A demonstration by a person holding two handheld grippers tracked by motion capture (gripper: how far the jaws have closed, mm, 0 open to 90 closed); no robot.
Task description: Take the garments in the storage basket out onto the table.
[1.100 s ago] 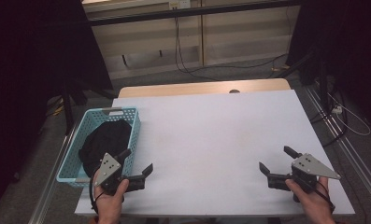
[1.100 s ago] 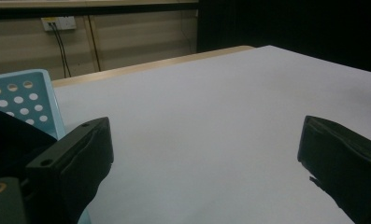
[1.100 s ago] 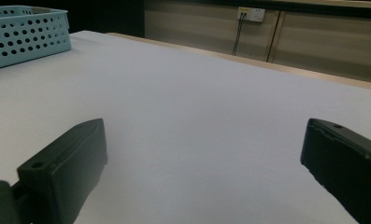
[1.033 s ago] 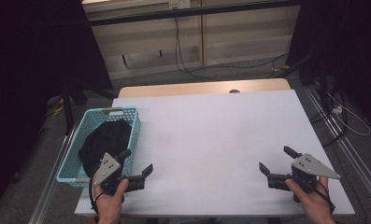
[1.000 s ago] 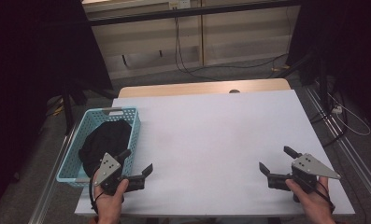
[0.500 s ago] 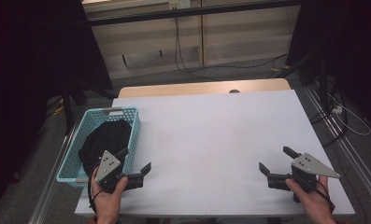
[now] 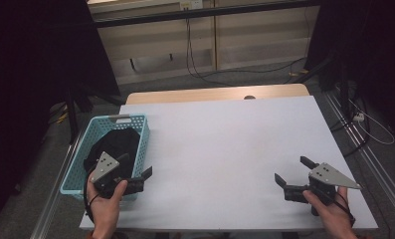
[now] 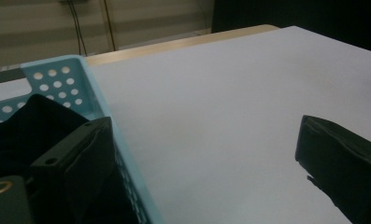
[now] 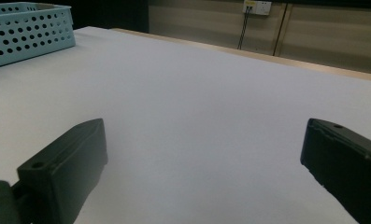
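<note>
In the high view the left gripper (image 7: 135, 172) is hovering at the near right corner of the light blue basket (image 7: 80, 157), its jaws spread wide, one over the basket rim and one over the white table (image 7: 225, 139). The dark cloth (image 7: 113, 147) is lying bundled inside the basket at the table's left edge. The left gripper view is showing up close that cloth (image 8: 29, 126) pressing against the perforated basket wall (image 8: 57, 81). The right gripper (image 7: 294, 172) is waiting near the table's front right corner, jaws wide apart, holding nothing; the right gripper view is catching the basket (image 9: 29, 32) far off across bare tabletop
</note>
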